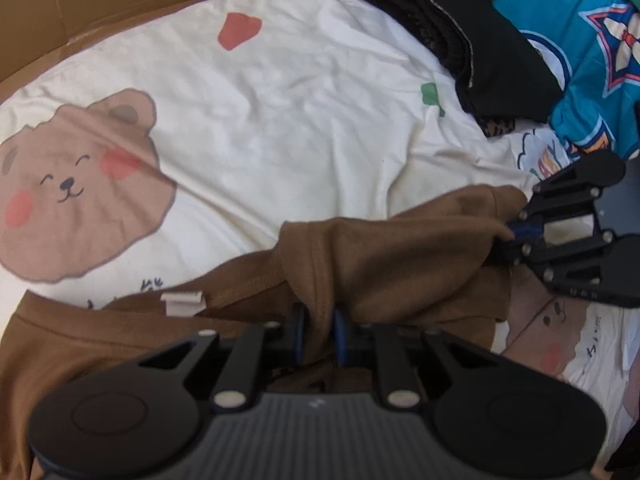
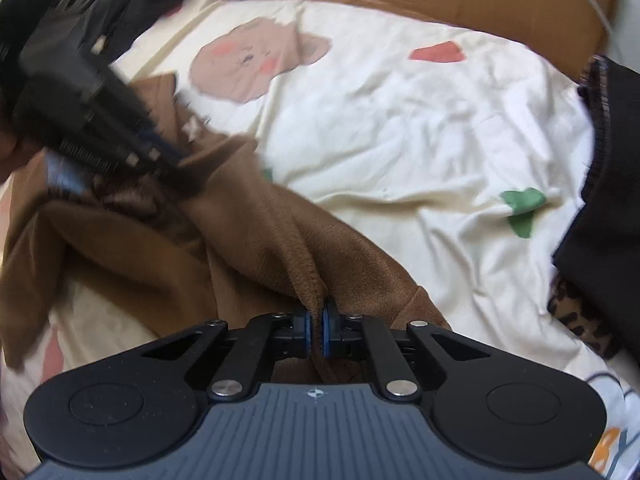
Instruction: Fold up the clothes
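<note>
While the brown garment (image 1: 380,248) is being held bunched over the cream bear-print sheet (image 1: 280,92), a fold of it is being clamped by the left gripper (image 1: 320,332), and its hemmed edge is being pinched tight by the right gripper (image 2: 318,334). Between the two grips the cloth is being left slack and crumpled. To be folded cleanly, it is probably best drawn taut and lifted clear of the sheet, with the hem kept level. A folded black pile (image 1: 492,48) is lying close by and is better not snagged.
</note>
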`<state>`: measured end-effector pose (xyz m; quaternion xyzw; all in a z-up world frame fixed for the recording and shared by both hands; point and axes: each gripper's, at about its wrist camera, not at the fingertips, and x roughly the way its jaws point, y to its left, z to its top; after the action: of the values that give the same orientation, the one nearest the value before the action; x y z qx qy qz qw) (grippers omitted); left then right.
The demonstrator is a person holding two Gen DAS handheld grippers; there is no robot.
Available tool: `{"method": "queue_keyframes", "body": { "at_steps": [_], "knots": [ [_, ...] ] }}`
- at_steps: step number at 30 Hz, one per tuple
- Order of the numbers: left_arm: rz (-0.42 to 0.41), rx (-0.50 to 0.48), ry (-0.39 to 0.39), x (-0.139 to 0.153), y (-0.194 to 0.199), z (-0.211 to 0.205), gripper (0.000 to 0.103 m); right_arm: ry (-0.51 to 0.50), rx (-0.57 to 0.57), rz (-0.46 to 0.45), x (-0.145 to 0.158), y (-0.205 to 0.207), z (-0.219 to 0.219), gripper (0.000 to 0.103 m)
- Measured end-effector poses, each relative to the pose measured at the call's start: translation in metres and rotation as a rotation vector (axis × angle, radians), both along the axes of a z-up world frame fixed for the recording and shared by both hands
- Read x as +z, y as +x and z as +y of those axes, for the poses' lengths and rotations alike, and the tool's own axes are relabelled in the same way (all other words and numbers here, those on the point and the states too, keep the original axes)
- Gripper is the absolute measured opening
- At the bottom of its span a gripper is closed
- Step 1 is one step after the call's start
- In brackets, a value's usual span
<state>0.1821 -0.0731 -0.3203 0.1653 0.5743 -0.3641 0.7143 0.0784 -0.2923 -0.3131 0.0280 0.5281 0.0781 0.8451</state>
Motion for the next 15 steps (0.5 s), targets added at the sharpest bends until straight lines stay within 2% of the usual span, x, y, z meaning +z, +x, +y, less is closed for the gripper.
{"method": "queue_keyframes", "body": {
  "at_steps": [7,11,15],
  "knots": [
    [0.016,-0.009,0.070,0.018,-0.002,0.008,0.013,-0.078,-0.081,0.000,0.025,0.000,0.008,0.003],
    [-0.020,-0.002,0.094,0.034,-0.003,0.017,0.015,-0.123,-0.162,-0.005,0.040,0.002,0.004,0.002],
    [-0.060,0.029,0.119,0.051,0.015,0.028,0.015,-0.137,-0.227,-0.014,0.055,0.004,-0.006,0.002]
  ]
}}
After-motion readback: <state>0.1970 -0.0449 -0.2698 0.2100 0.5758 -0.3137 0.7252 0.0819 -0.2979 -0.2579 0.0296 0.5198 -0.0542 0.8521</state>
